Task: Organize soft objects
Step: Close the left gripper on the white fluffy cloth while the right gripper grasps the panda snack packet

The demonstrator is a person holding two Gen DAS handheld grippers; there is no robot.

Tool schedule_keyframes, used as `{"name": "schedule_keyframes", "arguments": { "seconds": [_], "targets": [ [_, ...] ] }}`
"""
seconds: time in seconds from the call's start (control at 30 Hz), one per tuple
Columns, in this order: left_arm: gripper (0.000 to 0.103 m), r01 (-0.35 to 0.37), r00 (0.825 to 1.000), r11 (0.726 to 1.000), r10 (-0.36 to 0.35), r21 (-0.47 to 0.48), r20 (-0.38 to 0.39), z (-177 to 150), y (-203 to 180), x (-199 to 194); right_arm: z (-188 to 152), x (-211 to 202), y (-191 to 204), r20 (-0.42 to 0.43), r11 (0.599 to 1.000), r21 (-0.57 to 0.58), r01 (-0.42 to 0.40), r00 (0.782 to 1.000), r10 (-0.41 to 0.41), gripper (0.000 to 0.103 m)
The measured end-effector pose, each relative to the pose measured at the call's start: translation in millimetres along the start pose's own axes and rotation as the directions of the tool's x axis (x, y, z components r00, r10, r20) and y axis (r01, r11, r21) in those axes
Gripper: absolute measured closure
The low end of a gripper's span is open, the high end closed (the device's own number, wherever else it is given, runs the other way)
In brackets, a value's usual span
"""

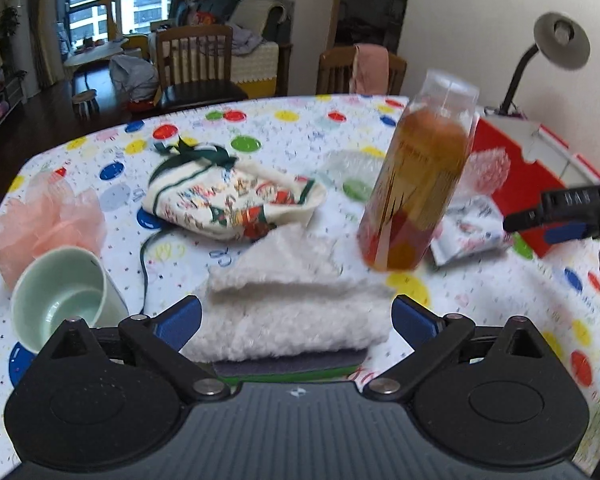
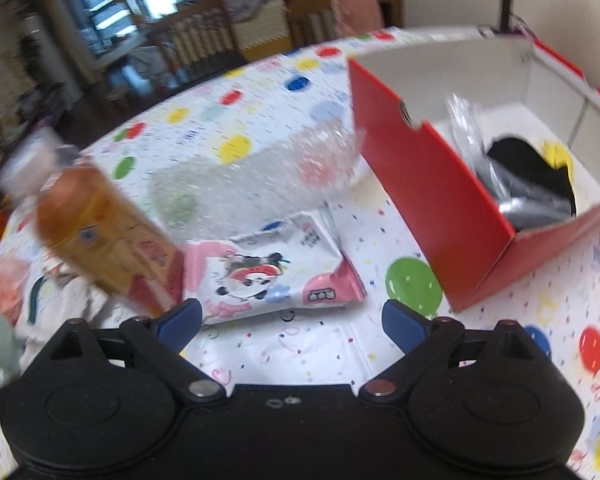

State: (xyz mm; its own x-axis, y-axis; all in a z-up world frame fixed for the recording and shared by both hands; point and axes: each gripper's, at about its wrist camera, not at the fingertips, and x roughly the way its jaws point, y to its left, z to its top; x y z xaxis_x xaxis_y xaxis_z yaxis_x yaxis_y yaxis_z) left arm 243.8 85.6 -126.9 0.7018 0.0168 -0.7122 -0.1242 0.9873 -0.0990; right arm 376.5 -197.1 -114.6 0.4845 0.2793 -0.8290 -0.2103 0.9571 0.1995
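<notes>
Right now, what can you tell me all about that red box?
The red box is cardboard, red outside and white inside, open on top, with a notch in its near wall. It sits on the dotted tablecloth, beside the bubble wrap. Inside lie a black and yellow thing and clear plastic. Neither gripper touches it.
</notes>
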Motion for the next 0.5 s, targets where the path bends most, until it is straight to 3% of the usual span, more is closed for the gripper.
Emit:
{"name": "schedule_keyframes", "arguments": {
  "seconds": [0.23, 0.5],
  "targets": [
    [0.001, 0.045, 0.998, 0.995, -0.041, 0.084, -0.047, -13.4, 3.7, 20.7, 5.7, 33.2, -6.5, -0.072, 0.983, 0.182, 0.014, 0.997, -0.001, 0.012],
    [0.001, 0.049, 0.998, 0.979, -0.040, 0.200, -0.049, -13.3, -10.6, 36.2, 13.2, 55.3, 4.2, -0.101, 0.965, 0.262, 0.018, 0.995, 0.009, 0.014]
  ]
}}
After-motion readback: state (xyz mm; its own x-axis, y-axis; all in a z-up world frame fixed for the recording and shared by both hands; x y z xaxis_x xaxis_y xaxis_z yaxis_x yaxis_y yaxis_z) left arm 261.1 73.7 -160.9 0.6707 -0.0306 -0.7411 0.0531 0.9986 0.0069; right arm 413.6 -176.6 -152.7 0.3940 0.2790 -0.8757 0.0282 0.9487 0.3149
